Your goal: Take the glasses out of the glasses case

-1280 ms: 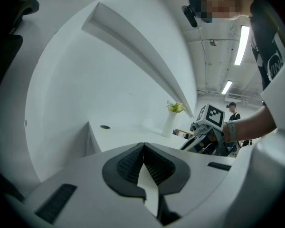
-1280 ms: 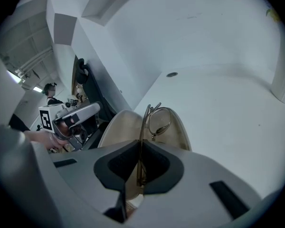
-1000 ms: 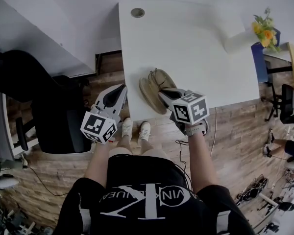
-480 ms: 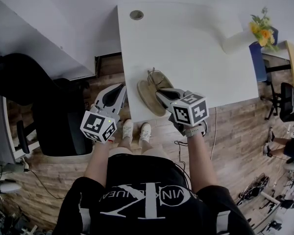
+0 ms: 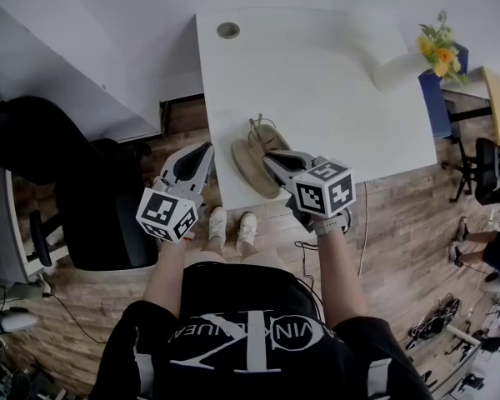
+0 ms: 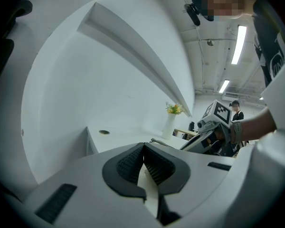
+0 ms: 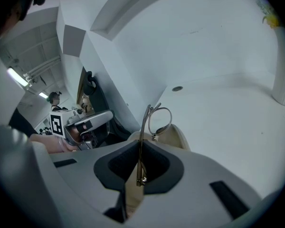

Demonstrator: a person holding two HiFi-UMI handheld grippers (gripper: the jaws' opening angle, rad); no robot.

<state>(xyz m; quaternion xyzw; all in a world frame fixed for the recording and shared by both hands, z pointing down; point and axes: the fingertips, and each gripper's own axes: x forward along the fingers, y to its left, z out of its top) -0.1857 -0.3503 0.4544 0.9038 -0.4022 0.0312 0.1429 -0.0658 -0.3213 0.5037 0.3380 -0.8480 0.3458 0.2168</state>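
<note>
Right fingers [image 7: 157, 164] first: pressed together, and they are pinching the thin metal temple of the glasses [image 7: 159, 121], which runs straight up through the middle of the right gripper [image 7: 141, 145]. One round lens stands up just above the fingertips, near the centre of the right gripper view. Just behind and below that lens sits the tan glasses case [image 7: 176, 136], lying open on the white bench [image 7: 218, 113]; whether the frame touches the case's rim, I cannot tell. Over to the left fingers [image 6: 127, 165]: tips together, nothing held, only a sliver of white bench showing in the gap lower down on the left gripper [image 6: 143, 148]. From the head view, that left gripper hangs off the bench's left edge, over the wood-plank floor [image 5: 400, 215], well clear of the case, while the right gripper reaches in from the lower right with its tip over the case's lower half. The case lies close to the bench's near edge, its two shell halves spread apart. Further out, a round cable hole [image 5: 227, 30] sits at the bench's upper left corner, and a white vase [image 5: 392, 72] of yellow flowers [image 5: 439, 47] stands at the upper right. A black office chair [image 5: 75, 190] fills the left of the frame, and the person's white shoes [image 5: 232, 224] show on the floor just below the bench edge.
</note>
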